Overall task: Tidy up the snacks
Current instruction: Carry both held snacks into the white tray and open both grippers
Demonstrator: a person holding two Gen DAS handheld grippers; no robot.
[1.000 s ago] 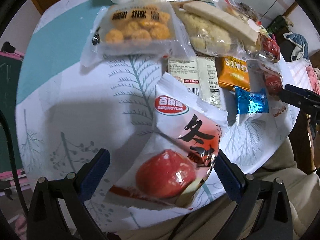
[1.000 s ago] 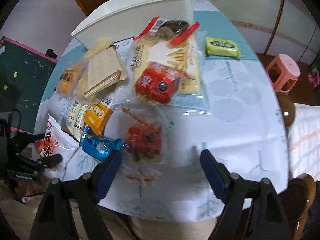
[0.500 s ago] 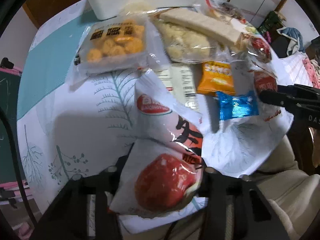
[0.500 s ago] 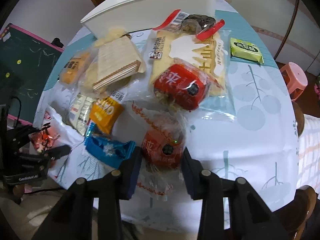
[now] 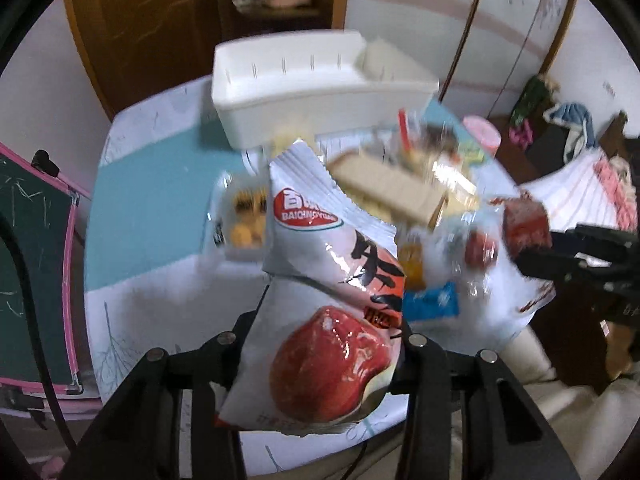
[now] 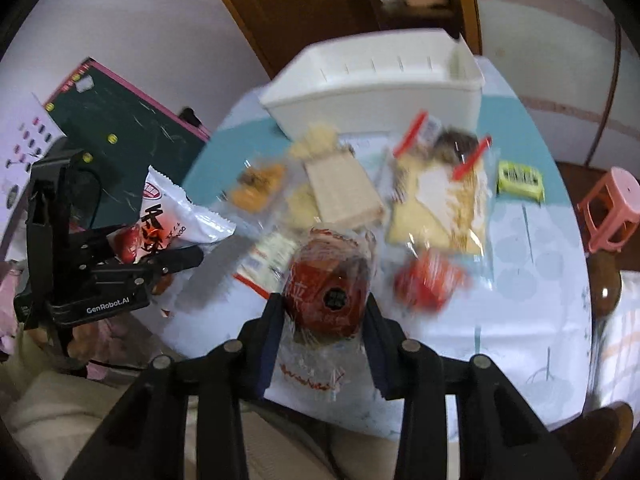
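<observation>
My left gripper [image 5: 328,344] is shut on a white snack bag with a red fruit picture [image 5: 332,280], held up off the round table [image 5: 160,216]; the same bag [image 6: 176,216] shows at the left of the right wrist view, in the left gripper [image 6: 176,260]. A red cake in clear wrap [image 6: 328,284] sits between the pads of my right gripper [image 6: 324,312], which is shut on it and lifted above the tablecloth. The left wrist view shows that packet [image 5: 524,220] at its right edge. A white bin [image 6: 380,88] stands at the table's far side.
Between me and the bin lie a wafer pack [image 6: 340,192], a big clear bag with red clips [image 6: 440,200], an orange nugget pack [image 6: 256,184], a second red cake [image 6: 428,284], a green packet [image 6: 520,178] and a blue packet [image 5: 430,300]. A pink stool [image 6: 612,208] stands at the right.
Both grippers closed from open, the left on the white fruit bag, the right on the red cake. Both then rose from the table, each with its packet, and tilted up towards the bin.
</observation>
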